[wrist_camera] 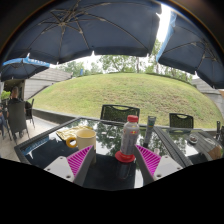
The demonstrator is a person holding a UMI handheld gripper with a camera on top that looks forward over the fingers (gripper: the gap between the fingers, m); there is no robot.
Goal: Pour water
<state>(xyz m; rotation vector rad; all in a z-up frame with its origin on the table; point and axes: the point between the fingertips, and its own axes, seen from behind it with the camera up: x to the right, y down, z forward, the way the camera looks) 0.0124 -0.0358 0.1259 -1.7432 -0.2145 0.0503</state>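
Note:
A clear plastic bottle [129, 137] with a red cap and a red band at its base stands upright on the dark glass table [45, 147]. It stands between my fingers, nearer the right one, with a gap at each side. My gripper [114, 160] is open, its magenta pads [78, 160] spread wide. A yellow cup [86, 135] stands on the table just ahead of the left finger, left of the bottle.
Small items lie on the table left of the cup [66, 137]. Dark chairs stand beyond the table [119, 112] and at the left [17, 118]. Blue umbrellas [90, 25] hang overhead. A grassy mound [130, 92] rises behind.

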